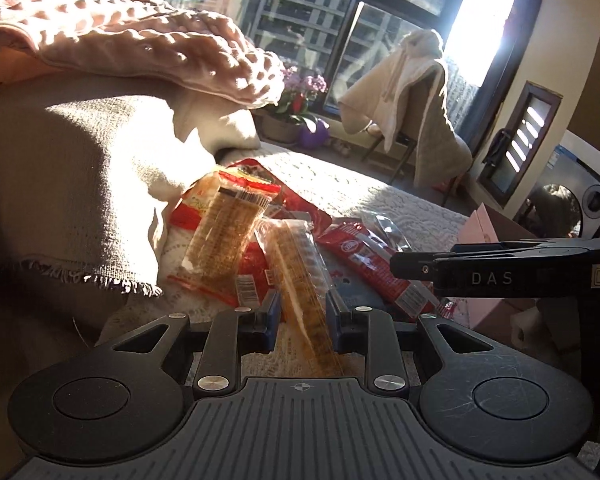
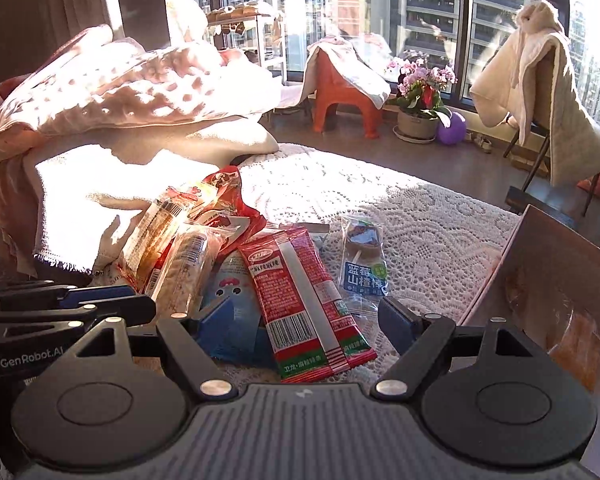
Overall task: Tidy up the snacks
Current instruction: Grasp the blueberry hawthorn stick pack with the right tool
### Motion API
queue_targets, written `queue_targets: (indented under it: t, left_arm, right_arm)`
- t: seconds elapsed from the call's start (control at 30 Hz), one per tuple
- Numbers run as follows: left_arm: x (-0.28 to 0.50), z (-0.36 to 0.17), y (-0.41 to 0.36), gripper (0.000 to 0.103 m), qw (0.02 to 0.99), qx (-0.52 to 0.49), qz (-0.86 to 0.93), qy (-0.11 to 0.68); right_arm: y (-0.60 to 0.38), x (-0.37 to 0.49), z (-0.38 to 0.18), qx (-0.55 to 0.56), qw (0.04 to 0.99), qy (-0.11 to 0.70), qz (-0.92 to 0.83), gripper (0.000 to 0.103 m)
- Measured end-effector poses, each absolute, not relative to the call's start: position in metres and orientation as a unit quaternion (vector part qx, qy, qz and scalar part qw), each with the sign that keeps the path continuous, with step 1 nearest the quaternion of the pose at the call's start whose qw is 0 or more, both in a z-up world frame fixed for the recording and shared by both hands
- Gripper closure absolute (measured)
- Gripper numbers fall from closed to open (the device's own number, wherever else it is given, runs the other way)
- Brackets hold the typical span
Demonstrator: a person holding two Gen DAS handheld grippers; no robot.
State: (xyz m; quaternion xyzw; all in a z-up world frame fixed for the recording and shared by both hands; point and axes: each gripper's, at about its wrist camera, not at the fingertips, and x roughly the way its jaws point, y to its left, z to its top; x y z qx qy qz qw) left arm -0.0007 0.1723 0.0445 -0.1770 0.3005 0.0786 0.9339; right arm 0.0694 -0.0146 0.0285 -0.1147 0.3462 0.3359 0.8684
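Observation:
A pile of snack packets lies on a white lace cloth (image 2: 420, 216). My left gripper (image 1: 302, 312) is shut on a clear packet of golden crackers (image 1: 300, 276), held upright at the pile's left edge. A second cracker packet (image 1: 224, 236) leans behind it on a red bag (image 1: 300, 204). My right gripper (image 2: 306, 320) is open around two red spicy-strip packets (image 2: 300, 300), over a blue packet (image 2: 232, 320). A clear blueberry hawthorn packet (image 2: 364, 260) lies just to the right. In the left wrist view the right gripper (image 1: 460, 272) shows side-on over the red packets (image 1: 380, 268).
A pink cardboard box (image 2: 548, 280) stands open at the right, with something orange inside. Beige and pink blankets (image 2: 140, 92) are heaped to the left behind the pile. Beyond the cloth are an orange stool (image 2: 340, 96), a flower pot (image 2: 420, 100) and a draped chair (image 2: 548, 92).

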Motion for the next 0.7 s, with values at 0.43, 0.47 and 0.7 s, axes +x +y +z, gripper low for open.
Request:
queue_targets:
  t: [0.43, 0.47, 0.7]
  left_arm:
    - [-0.010, 0.056, 0.165, 0.075, 0.937, -0.180, 0.044, 0.297]
    - [-0.010, 0.056, 0.163, 0.075, 0.937, -0.179, 0.038, 0.298]
    - [-0.005, 0.055, 0.149, 0.075, 0.935, -0.169, 0.012, 0.310]
  right_arm:
    - [0.014, 0.085, 0.043, -0.106, 0.827, 0.392, 0.389, 0.034]
    - [0.014, 0.089, 0.046, -0.121, 0.843, 0.377, 0.364, 0.034]
    - [0.026, 0.160, 0.003, -0.130, 0.853, 0.432, 0.260, 0.047]
